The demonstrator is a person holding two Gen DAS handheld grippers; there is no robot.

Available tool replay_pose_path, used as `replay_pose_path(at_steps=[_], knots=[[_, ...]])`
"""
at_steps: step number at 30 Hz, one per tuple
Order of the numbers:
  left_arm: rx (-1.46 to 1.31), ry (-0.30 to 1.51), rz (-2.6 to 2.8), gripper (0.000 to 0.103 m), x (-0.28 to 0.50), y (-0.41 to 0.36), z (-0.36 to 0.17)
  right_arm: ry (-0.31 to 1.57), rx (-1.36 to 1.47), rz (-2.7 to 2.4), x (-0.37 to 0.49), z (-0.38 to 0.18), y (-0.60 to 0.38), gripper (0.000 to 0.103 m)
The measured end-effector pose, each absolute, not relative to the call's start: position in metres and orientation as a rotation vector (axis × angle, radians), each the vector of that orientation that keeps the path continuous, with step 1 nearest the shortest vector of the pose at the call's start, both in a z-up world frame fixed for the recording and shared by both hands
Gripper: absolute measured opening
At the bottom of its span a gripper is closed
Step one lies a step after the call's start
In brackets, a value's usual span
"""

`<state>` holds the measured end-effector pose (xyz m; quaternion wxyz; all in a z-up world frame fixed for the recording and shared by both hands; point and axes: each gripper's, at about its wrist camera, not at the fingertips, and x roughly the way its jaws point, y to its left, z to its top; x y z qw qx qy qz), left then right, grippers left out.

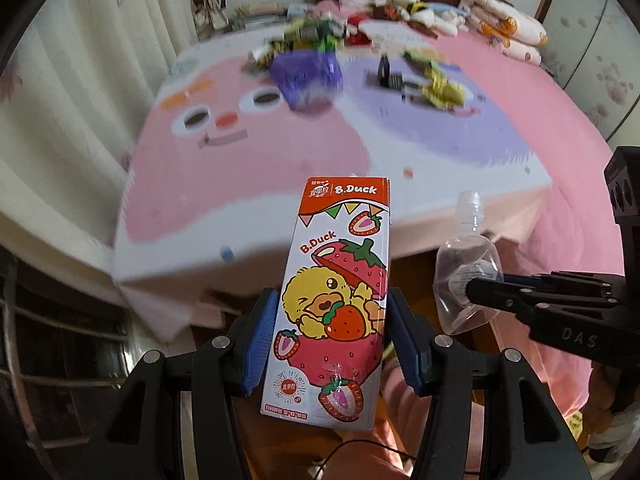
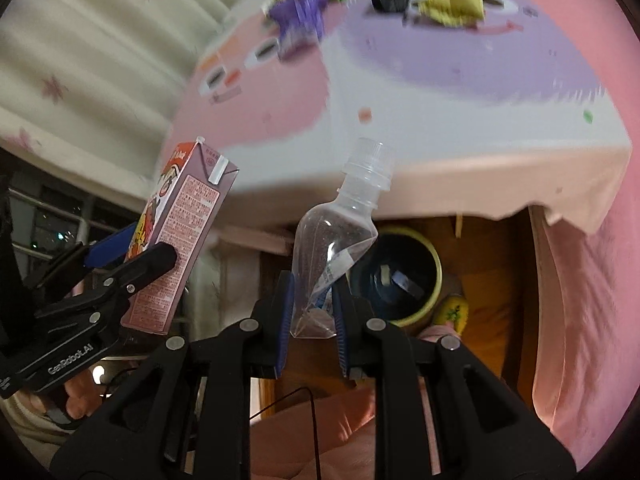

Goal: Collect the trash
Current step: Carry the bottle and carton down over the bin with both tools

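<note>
My left gripper [image 1: 332, 312] is shut on a tall strawberry B.Duck drink carton [image 1: 336, 288], held upright in front of the bed. The same carton [image 2: 180, 240] appears at the left of the right wrist view, gripped by the left gripper [image 2: 132, 256]. My right gripper [image 2: 312, 304] is shut on a crushed clear plastic bottle [image 2: 336, 252], cap end up. That bottle [image 1: 468, 276] shows at the right of the left wrist view, in the right gripper [image 1: 480, 290]. A yellow-green trash bin [image 2: 404, 276] with a dark liner stands on the floor just beyond the bottle.
A bed with a pink and purple cartoon sheet [image 1: 320, 136] fills the background. Wrappers and small packets [image 1: 304, 48] lie scattered at its far end, with yellow ones [image 1: 440, 88] further right. Pillows and plush toys [image 1: 420, 12] sit by the headboard. Curtains [image 2: 80, 60] hang at left.
</note>
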<state>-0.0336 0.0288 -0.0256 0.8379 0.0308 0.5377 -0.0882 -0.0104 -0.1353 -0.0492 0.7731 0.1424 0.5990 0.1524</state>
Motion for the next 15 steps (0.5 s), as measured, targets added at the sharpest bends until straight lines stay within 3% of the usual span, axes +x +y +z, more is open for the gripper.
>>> replay_pose_path(at_steps=[6, 15], knots=[[0.08, 1.259, -0.174, 0.054, -0.039, 0.011, -0.1, 1.407, 0.286, 0.325, -0.021, -0.124, -0.13, 0.016], [0.076, 1.391, -0.14, 0.054, -0.021, -0.009, -0.26, 1.531, 0.273, 0.295, -0.01, -0.286, -0.128, 0.016]])
